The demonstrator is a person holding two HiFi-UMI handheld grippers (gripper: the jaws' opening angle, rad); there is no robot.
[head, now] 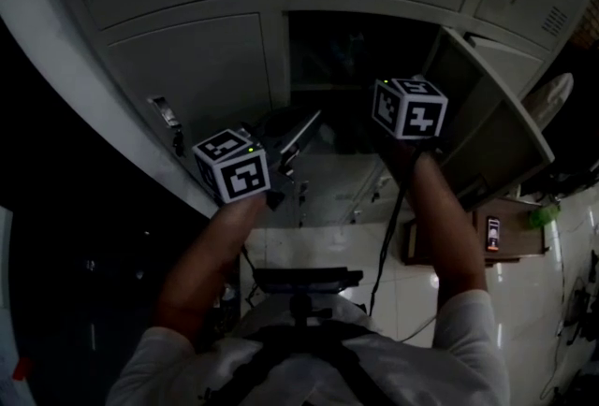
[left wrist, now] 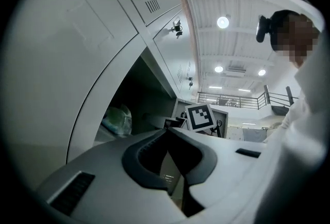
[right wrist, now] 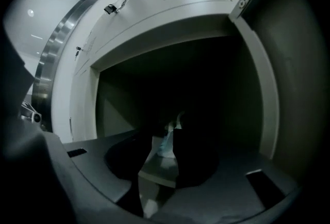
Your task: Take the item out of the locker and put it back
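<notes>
The open locker compartment [head: 323, 30] is dark inside. A crumpled pale plastic bag [left wrist: 117, 120] lies on its shelf; in the right gripper view the bag [right wrist: 167, 141] shows pale blue just past the jaw tips. My right gripper [right wrist: 165, 152] reaches into the opening with a gap between its jaws, and nothing is pressed between them. Its marker cube [head: 409, 107] sits at the locker mouth. My left gripper [head: 292, 144] hovers outside, left of the opening, with its jaw tips [left wrist: 168, 130] touching and nothing held.
The locker's door [head: 491, 119] swings open to the right. Closed locker doors [head: 187, 67] with key handles surround the opening on the left and above. A small wooden table [head: 487, 236] and a cable lie on the tiled floor below.
</notes>
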